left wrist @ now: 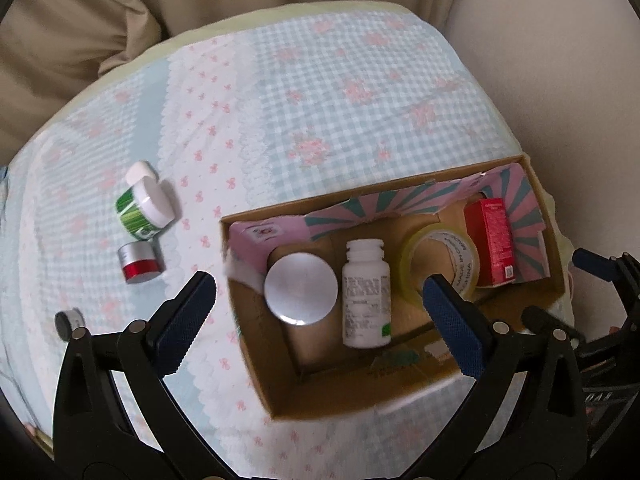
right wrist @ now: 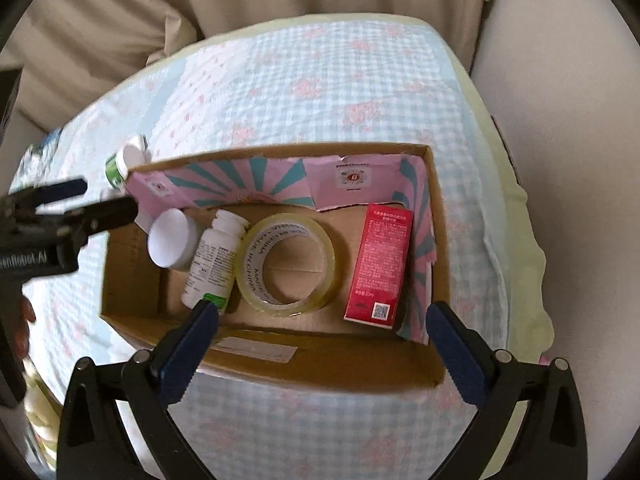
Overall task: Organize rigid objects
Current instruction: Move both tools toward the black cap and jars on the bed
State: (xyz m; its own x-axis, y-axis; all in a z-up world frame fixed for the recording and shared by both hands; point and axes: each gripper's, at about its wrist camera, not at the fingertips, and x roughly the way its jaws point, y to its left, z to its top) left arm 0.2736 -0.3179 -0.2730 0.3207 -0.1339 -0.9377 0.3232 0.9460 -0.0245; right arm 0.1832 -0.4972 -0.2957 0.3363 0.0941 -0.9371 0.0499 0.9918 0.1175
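Note:
A cardboard box (left wrist: 320, 396) (right wrist: 320, 368) sits on the checked cloth. Inside lie a silver-lidded jar (left wrist: 300, 288) (right wrist: 172, 238), a white pill bottle (left wrist: 366, 292) (right wrist: 214, 260), a tape roll (left wrist: 436, 252) (right wrist: 288, 264) and a red carton (left wrist: 494, 240) (right wrist: 382, 264). Left of the box on the cloth are a green jar with a white lid (left wrist: 146, 208) (right wrist: 120, 164), a small red and silver jar (left wrist: 140, 262) and a small dark jar (left wrist: 68, 322). My left gripper (left wrist: 320, 292) is open and empty above the box. My right gripper (right wrist: 322, 322) is open and empty over the box's near wall.
The cloth-covered table (left wrist: 320, 100) has rounded edges. Beige cushions (left wrist: 80, 20) lie behind it and a pale seat (left wrist: 560, 80) to the right. The left gripper also shows at the left of the right wrist view (right wrist: 92, 204).

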